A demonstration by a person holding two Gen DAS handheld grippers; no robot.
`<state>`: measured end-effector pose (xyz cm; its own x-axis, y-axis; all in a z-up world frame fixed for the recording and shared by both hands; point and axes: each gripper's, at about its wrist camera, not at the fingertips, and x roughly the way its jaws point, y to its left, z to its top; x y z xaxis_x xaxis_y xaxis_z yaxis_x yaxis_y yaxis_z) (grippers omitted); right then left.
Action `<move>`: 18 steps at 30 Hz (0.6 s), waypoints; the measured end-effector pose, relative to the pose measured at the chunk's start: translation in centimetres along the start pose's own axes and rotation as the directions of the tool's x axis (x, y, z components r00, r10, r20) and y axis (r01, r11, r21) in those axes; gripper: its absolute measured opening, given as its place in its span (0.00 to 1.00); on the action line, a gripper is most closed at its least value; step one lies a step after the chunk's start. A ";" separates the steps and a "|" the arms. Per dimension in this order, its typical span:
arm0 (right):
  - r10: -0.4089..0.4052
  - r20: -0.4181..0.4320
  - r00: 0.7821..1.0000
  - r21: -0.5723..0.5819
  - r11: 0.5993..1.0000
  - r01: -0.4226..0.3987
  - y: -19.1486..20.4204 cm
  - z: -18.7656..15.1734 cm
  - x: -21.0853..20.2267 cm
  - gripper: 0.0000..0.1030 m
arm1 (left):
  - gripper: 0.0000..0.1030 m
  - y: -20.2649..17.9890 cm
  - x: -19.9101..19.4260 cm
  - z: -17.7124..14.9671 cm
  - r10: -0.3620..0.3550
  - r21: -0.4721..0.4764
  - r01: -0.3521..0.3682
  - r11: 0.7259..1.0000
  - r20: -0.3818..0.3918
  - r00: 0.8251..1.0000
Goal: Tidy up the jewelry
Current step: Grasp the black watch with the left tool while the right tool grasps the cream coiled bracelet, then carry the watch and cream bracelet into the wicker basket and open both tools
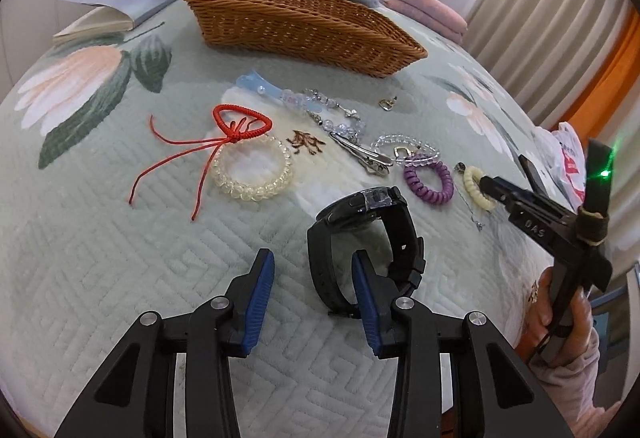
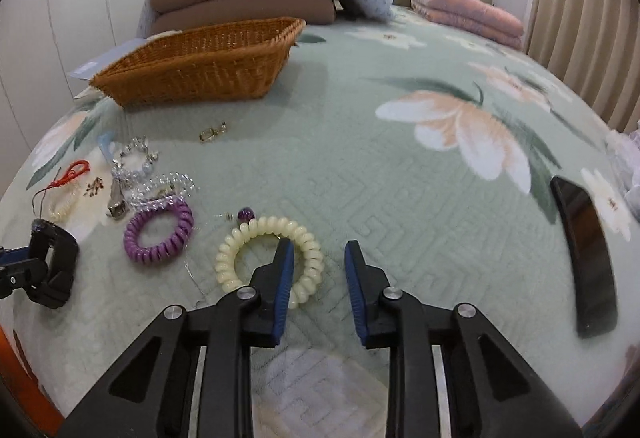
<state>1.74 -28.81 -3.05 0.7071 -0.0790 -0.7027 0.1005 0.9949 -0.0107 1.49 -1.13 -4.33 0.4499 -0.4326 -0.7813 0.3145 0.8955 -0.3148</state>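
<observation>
The left gripper (image 1: 313,288) is spread wide at the bottom of its view, its right finger (image 1: 366,302) threaded through the loop of a black watch (image 1: 362,234) that stands on edge on the bedspread (image 1: 120,278); the left finger sits beside the strap, apart from it. The right gripper (image 2: 318,286) is also spread, its left finger (image 2: 282,278) lying across the rim of a cream coil tie (image 2: 268,262), nothing pinched. Left of that, a purple coil tie (image 2: 158,232) lies just beside it. Toward the frame's left edge are clear bead bracelets (image 2: 160,185), a metal clip (image 2: 117,203) and a red cord (image 2: 74,171). A wicker basket (image 2: 200,65) sits in the upper left. A dark phone (image 2: 584,258) lies at the right.
</observation>
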 end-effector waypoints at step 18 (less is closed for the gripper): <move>0.059 0.121 0.991 0.020 0.998 -0.062 0.4 0.5 -3.0 0.13 | 0.06 -0.8 -0.5 -0.1 0.060 0.001 -0.060 0.998 0.080 0.995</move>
<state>-0.01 -28.19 -0.63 0.7913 -0.0273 -0.6109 0.0707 0.9964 0.0469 0.91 -1.62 -3.78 0.5335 -0.3851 -0.7530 0.2877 0.9199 -0.2667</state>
